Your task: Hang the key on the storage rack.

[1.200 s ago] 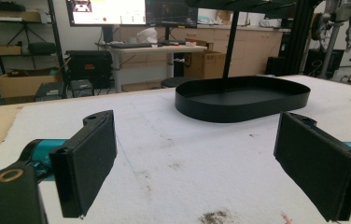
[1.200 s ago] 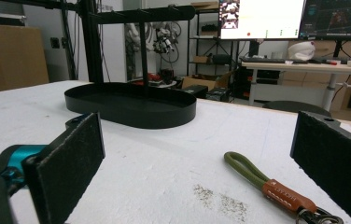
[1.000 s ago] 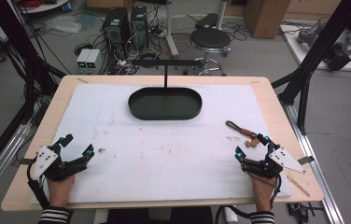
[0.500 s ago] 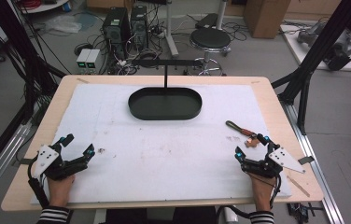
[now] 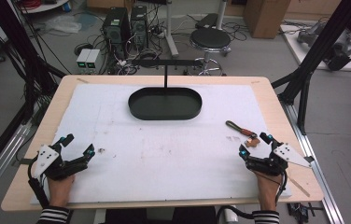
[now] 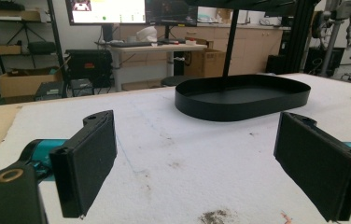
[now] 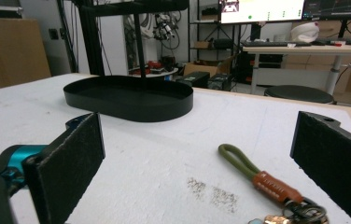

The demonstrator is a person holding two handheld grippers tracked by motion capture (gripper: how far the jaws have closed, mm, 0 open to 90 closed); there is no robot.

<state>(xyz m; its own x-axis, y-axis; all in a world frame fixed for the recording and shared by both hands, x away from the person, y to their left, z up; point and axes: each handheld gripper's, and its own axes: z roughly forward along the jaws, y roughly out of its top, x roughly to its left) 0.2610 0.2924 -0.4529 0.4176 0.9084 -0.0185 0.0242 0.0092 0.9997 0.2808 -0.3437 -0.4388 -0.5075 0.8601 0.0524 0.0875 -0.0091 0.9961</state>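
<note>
Right claw (image 5: pixel 256 145) wide beside keychain (image 7: pixel 276 189), left claw (image 5: pixel 76 144) wide (black tray (image 5: pixel 165 103) beyond)

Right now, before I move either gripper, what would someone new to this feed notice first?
Probably the black oval tray with its upright T-shaped stand, sitting at the far middle of the white mat. Next, the keychain with an olive loop and brown leather tab, lying on the mat just ahead of the open right gripper. The left gripper rests open at the near left, with nothing between its jaws.
</note>
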